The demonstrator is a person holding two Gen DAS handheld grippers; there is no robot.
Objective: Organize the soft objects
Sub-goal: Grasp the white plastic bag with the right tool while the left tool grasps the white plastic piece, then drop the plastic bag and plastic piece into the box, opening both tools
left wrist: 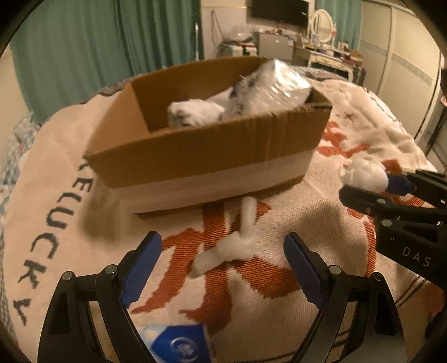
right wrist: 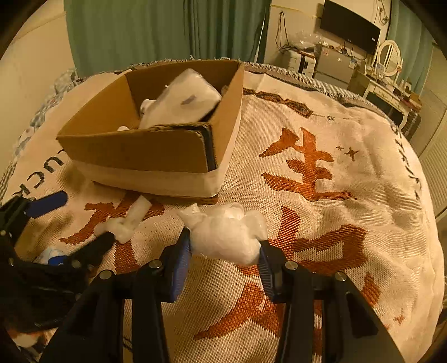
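Note:
An open cardboard box sits on the bed blanket and holds a plastic-wrapped white pack and a white soft item. My left gripper is open, its jaws either side of a knotted white cotton strip lying in front of the box. My right gripper is shut on a white bag of cotton, held just above the blanket; it also shows in the left wrist view. The box and the strip show in the right wrist view.
A blue-and-white tissue pack lies under my left gripper. The cream blanket with orange characters covers the bed. Green curtains, a TV and a dresser stand beyond the bed.

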